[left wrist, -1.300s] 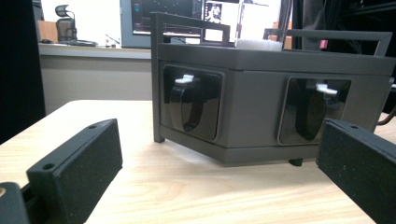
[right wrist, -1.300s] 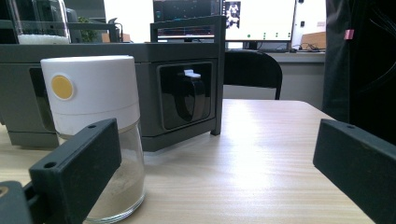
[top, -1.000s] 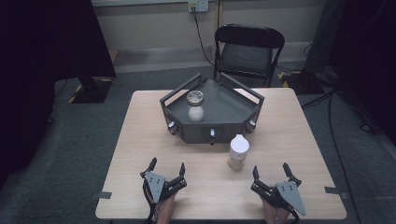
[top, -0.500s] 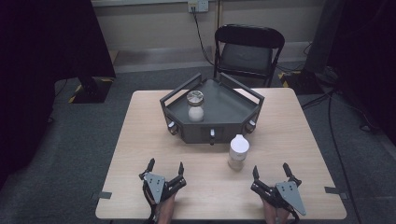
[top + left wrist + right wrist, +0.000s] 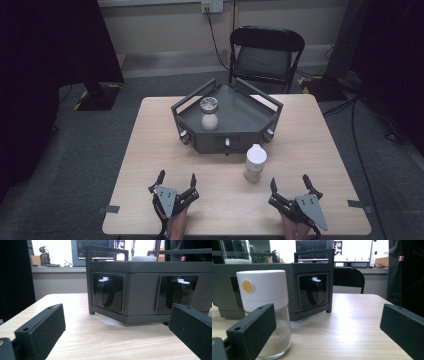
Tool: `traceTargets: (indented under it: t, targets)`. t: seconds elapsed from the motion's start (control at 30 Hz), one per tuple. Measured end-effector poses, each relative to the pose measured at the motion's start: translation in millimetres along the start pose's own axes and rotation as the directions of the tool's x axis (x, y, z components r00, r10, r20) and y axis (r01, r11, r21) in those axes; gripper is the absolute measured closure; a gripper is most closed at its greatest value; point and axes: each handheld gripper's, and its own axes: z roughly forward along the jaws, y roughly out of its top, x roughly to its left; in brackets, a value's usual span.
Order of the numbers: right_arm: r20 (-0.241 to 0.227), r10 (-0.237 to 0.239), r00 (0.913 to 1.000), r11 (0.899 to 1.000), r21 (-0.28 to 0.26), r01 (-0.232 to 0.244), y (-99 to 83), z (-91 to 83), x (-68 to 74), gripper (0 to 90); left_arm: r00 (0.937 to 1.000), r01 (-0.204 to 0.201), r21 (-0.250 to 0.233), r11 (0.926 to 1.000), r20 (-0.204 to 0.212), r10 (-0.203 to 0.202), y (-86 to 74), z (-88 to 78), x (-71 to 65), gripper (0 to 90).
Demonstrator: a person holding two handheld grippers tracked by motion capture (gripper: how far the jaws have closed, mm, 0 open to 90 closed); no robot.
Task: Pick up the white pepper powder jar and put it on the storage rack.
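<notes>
The wooden table (image 5: 150, 150) bears a dark tray (image 5: 250, 134), a white-capped jar (image 5: 255, 162), perhaps tape.

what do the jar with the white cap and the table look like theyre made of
Jar: clear glass by the look, since the tan powder shows through and the wall glints; it could be clear plastic. Its white cap looks like matte plastic. Table: pale wood-grain top, likely laminate, with a soft sheen.

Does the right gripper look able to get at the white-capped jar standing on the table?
Probably yes: the right gripper is open, the jar stands just ahead to its left, with bare table between.
</notes>
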Motion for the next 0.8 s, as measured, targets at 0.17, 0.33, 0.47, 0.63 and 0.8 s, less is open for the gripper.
traceTargets:
  t: [0.17,0.33,0.47,0.63,0.8]
  targets:
    - [0.002,0.003,1.0000,1.000,-0.002,-0.003,1.7,-0.1,-0.1,0.0,1.0000,0.000,0.000,1.0000,0.000,0.000,0.0,0.0,0.0,0.2]
    - [-0.014,0.017,0.9998,1.000,0.002,-0.017,6.9,-0.5,-4.7,0.0,1.0000,0.000,0.000,1.0000,-0.005,0.000,0.0,-0.1,-0.7,0.0]
    - [-0.020,0.026,0.9995,1.000,-0.015,-0.027,14.0,-1.6,-6.3,0.0,1.0000,0.000,0.000,1.0000,-0.006,0.000,0.0,-0.1,-0.9,0.1]
    - [-0.022,0.014,0.9997,1.000,-0.028,-0.014,25.1,-0.8,-4.4,0.0,1.0000,0.000,0.000,1.0000,-0.007,0.000,0.0,-0.1,-1.0,0.1]
    - [-0.040,0.001,0.9992,0.999,-0.044,-0.003,32.0,1.6,-0.7,0.0,1.0000,0.000,0.000,1.0000,-0.006,0.000,0.0,-0.2,-0.8,0.1]
